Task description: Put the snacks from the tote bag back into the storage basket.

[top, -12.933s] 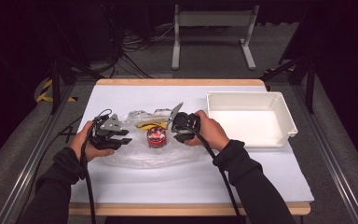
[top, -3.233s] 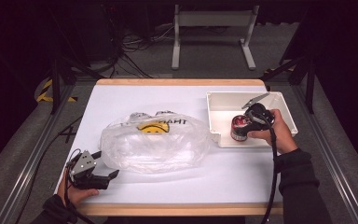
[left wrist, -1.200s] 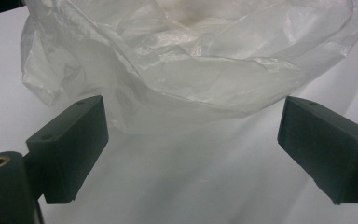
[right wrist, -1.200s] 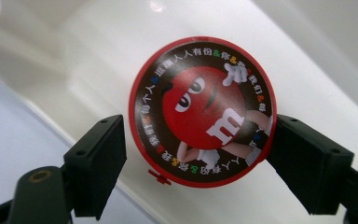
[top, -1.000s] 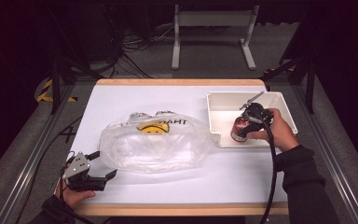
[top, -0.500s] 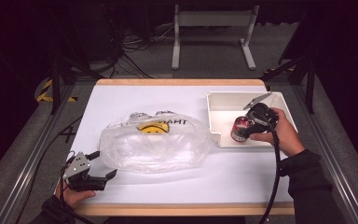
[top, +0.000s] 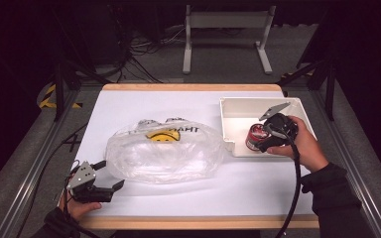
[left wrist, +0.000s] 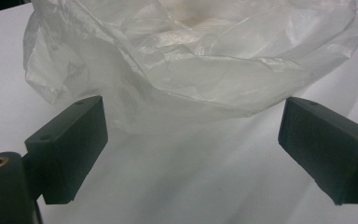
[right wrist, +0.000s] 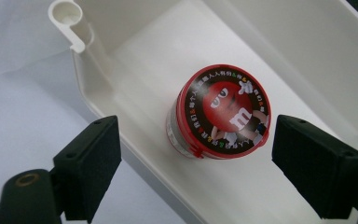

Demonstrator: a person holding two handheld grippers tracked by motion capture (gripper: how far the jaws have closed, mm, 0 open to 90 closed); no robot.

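Note:
A small round tub with a red lid (right wrist: 221, 112) stands inside the white tray (right wrist: 135, 65), near its front left corner (top: 254, 136). My right gripper (right wrist: 196, 163) is open just above and behind the tub, its jaws well apart on either side and not touching it (top: 268, 141). A clear plastic bag (top: 166, 151) with a yellow smiley print lies crumpled in the middle of the table. My left gripper (top: 104, 186) rests open near the front left table edge, jaws pointing at the bag's near end (left wrist: 191, 70), a short way off it.
The white tray (top: 283, 106) sits at the right side of the white table. The table's front edge runs close to my left hand (top: 77, 206). Dark floor, cables and a metal stand lie beyond the far edge.
The right gripper has let go of the tub, which now stands in the tray, and has opened and drawn back slightly. The left gripper has stayed still.

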